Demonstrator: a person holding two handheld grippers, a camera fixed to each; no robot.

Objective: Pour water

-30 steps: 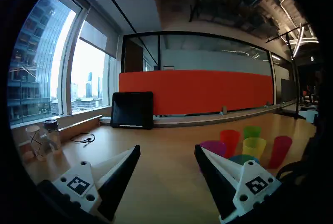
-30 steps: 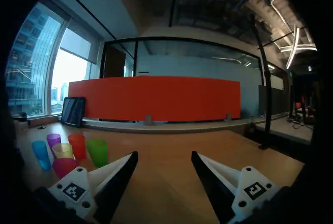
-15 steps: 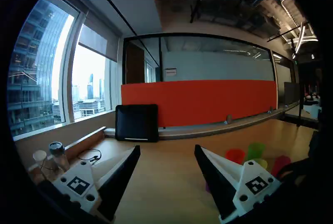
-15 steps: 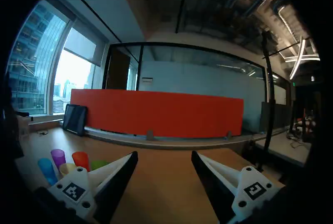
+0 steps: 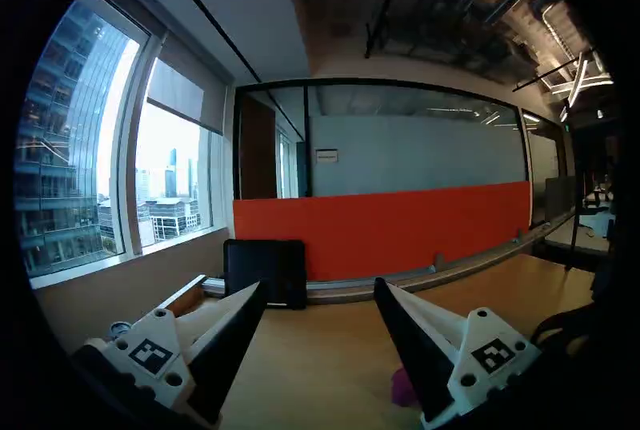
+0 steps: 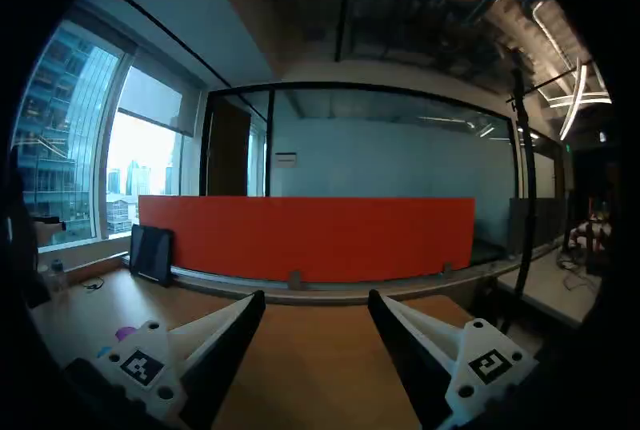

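Note:
In the left gripper view, my left gripper (image 5: 318, 294) is open and holds nothing, pointing over the wooden table (image 5: 320, 350) toward the far wall. A sliver of a purple cup (image 5: 402, 388) peeks out beside its right finger. My right gripper (image 6: 314, 302) is open too, nothing between its fingers. The rim of a purple cup (image 6: 126, 333) and a bit of a blue cup (image 6: 104, 350) show just above its left finger. A clear water bottle (image 6: 54, 276) stands far left by the window; the other cups are hidden below.
A black tablet (image 5: 266, 270) leans against the orange partition (image 5: 384, 230) at the table's back edge, also seen as the tablet (image 6: 150, 254) in the right gripper view. Windows run along the left side. A second desk (image 6: 552, 286) lies to the right.
Both views have tilted upward. The coloured cups and the bottle have slid down, mostly behind the fingers. Both grippers stay open.

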